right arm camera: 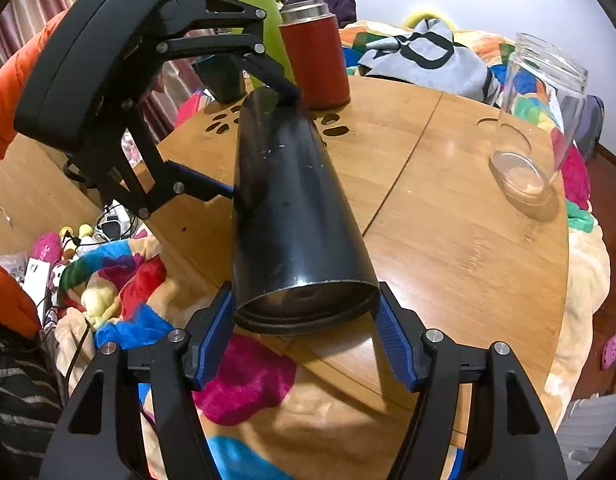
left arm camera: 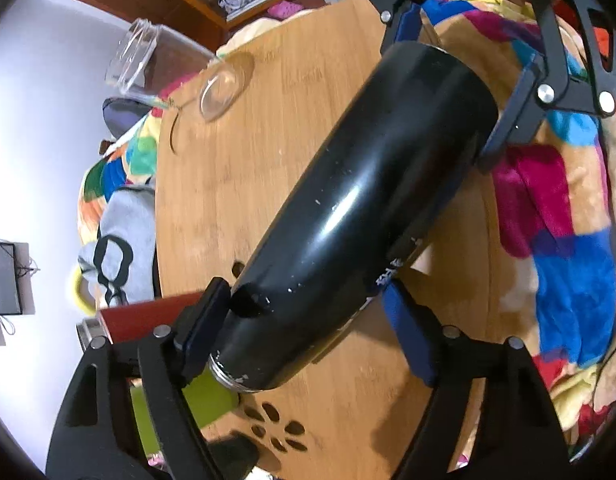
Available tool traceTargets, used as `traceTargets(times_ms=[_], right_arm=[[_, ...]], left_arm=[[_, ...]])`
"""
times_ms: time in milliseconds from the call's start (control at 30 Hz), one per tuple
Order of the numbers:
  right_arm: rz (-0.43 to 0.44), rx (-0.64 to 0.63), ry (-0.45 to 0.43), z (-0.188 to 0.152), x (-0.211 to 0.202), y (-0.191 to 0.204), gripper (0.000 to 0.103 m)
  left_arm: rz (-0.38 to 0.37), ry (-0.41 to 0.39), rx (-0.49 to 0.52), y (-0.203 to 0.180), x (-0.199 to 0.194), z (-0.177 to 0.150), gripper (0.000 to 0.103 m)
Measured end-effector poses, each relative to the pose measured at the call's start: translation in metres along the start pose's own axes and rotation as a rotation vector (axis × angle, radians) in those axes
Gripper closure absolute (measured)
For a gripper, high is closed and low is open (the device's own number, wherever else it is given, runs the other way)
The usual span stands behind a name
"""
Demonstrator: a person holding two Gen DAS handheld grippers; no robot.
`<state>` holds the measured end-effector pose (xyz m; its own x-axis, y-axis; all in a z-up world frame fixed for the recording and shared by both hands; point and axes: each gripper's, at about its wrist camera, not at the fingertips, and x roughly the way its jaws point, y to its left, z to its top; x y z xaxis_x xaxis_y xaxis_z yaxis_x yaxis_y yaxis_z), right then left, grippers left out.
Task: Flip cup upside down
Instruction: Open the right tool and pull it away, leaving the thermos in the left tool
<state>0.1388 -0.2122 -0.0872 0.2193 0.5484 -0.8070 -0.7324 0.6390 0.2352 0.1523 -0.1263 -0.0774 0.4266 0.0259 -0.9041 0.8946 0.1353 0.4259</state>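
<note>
A tall black metal cup [left arm camera: 359, 208] is held on its side in the air above the round wooden table [left arm camera: 268, 128]. My left gripper [left arm camera: 308, 320] is shut on its narrow threaded end. My right gripper [right arm camera: 304, 312] is shut on its wide base end [right arm camera: 308, 304]. In the left wrist view the right gripper [left arm camera: 459, 84] shows at the top, its blue pads against the cup. In the right wrist view the left gripper [right arm camera: 256, 128] shows at the upper left, clamping the far end of the cup [right arm camera: 284, 200].
A clear glass jar [right arm camera: 539, 120] stands on the table's far side. A red thermos [right arm camera: 315, 60] and a green bottle [right arm camera: 264, 20] stand at the table's other edge. A colourful blanket [right arm camera: 248, 392] and a grey garment [right arm camera: 427, 60] surround the table.
</note>
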Motion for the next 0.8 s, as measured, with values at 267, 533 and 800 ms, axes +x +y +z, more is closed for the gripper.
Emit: traceTargets(times_ms=[267,533,800], right_arm=[[0.013,0.024,0.000,-0.003,0.002,-0.003,0.039],[0.072,0.021,-0.046,0.003,0.010,-0.003,0.039],[0.095,0.069,-0.110,0.017,0.017,-0.013,0.035]], left_arm=[[-0.087,0.101,-0.135,0.008,0.002,-0.014,0.027],[-0.227,0.211,-0.289,-0.002,0.024,-0.040,0.037],[-0.176,0.076,-0.452,0.005,0.019,-0.052,0.037]])
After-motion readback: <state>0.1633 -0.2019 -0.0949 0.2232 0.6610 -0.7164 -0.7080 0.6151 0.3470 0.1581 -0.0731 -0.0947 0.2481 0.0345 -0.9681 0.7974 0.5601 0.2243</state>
